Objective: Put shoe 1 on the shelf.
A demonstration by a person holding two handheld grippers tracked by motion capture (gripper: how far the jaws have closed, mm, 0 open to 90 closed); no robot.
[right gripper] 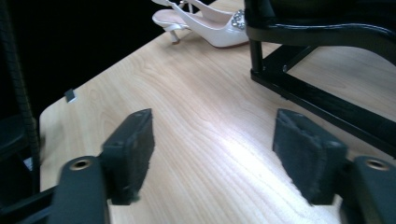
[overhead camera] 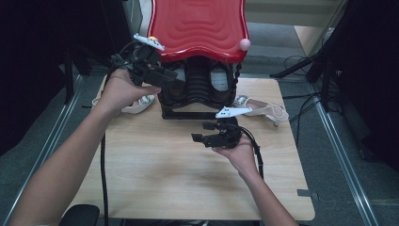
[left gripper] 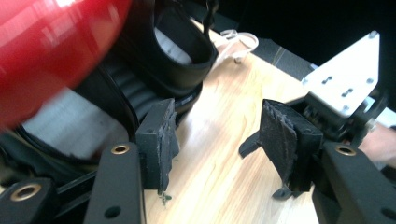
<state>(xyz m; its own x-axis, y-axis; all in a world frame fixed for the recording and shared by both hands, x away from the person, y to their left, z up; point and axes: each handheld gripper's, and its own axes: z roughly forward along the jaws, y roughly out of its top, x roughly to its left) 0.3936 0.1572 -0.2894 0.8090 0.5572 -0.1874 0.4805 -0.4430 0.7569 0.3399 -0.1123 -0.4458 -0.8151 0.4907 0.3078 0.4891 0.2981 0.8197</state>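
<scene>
A black rack (overhead camera: pixel 188 113) with a glossy red wavy top (overhead camera: pixel 200 23) stands at the far middle of the wooden table (overhead camera: pixel 155 174). Dark shoes (overhead camera: pixel 207 82) sit inside it. My left gripper (overhead camera: pixel 175 83) is at the rack's left front, open; in the left gripper view its jaws (left gripper: pixel 219 140) frame bare wood beside a black shoe (left gripper: pixel 180 51). My right gripper (overhead camera: pixel 200 132) hovers over the table in front of the rack, open, nothing between its pads (right gripper: pixel 135 149). A white slingback heel (overhead camera: pixel 263 109) lies right of the rack, seen also as the white heel (right gripper: pixel 210 23).
Another pale shoe (overhead camera: pixel 139 104) lies left of the rack under my left hand. A pink ball (overhead camera: pixel 244 44) caps the red top's corner. The rack's black base bar (right gripper: pixel 322 100) runs close to the right gripper. Cables trail off the table's near edge and the floor at right.
</scene>
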